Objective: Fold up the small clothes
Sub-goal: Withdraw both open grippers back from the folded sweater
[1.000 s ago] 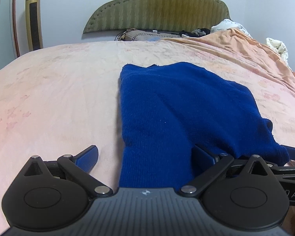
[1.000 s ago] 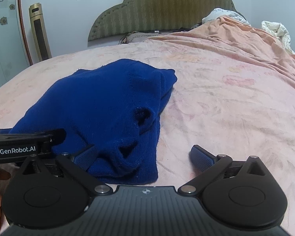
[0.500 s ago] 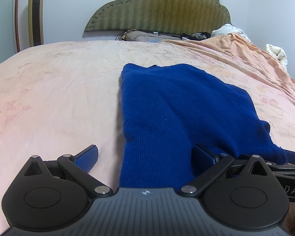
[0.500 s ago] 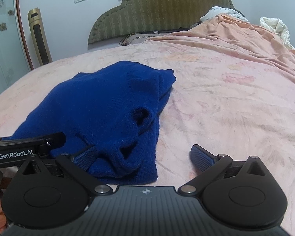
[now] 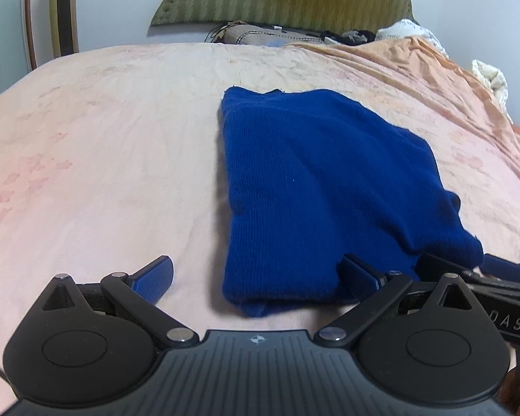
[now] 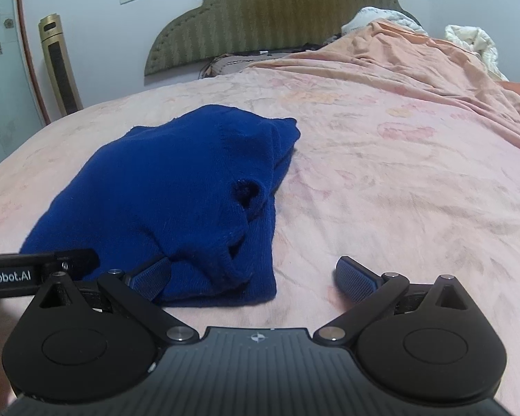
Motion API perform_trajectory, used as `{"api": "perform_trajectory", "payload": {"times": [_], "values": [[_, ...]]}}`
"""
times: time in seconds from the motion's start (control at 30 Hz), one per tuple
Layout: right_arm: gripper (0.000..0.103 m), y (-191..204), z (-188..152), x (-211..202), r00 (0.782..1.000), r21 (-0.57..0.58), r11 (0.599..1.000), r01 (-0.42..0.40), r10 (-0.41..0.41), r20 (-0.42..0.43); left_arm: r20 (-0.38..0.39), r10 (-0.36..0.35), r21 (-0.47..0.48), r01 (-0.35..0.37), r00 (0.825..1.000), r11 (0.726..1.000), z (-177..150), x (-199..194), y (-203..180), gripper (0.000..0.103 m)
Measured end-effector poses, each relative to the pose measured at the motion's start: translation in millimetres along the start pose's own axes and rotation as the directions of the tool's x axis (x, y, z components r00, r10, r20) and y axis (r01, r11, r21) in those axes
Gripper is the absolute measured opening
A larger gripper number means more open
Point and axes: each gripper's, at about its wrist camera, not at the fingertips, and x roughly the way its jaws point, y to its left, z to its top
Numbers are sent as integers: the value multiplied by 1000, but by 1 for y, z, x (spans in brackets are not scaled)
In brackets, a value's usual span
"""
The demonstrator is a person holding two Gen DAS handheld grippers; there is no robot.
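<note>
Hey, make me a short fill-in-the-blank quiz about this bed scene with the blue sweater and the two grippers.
1. The folded sweater is coloured ____.
2. The sweater lies on a pink ____.
3. The jaws of the left gripper and the right gripper both stand ____.
4. The headboard behind the bed is coloured ____.

Missing words: blue; bedsheet; open; green

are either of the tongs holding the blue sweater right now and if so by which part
Neither. Both the left tongs and right tongs are open at the near edge of the blue sweater, gripping nothing.
</note>
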Motion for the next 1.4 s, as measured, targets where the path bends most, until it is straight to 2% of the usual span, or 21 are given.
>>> {"api": "perform_trajectory", "payload": {"times": [0.1, 0.3, 0.43, 0.6, 0.93, 1.27, 1.4], "values": [[102, 2, 0, -8, 1000, -6, 1000, -15, 15, -6, -11, 8, 17, -8, 1000, 1000, -1, -7, -2, 103], [102, 7, 3, -24, 999, -34, 999, -25, 23, -32, -83, -33, -53, 28, 996, 998, -5, -11, 4, 103], [102, 12, 4, -34, 999, -68, 997, -21, 19, -33, -93, 1, -15, -2, 996, 1000, -9, -18, -1, 103], [102, 19, 1, -43, 1000, -137, 990, 16, -18, -15, -94, 22, 37, -19, 995, 999, -13, -26, -5, 103], [102, 14, -4, -52, 999, -126, 992, -8, 2, -49, -108, 64, 49, -59, 992, 997, -18, -31, -4, 103], [102, 25, -7, -63, 999, -149, 989, 4, -9, -36, -103, 87, 79, -79, 991, 994, -23, -37, -5, 103], [102, 27, -8, -66, 999, -135, 991, -19, 13, -44, -96, 96, 86, -87, 991, 992, -24, -40, -5, 103]]}}
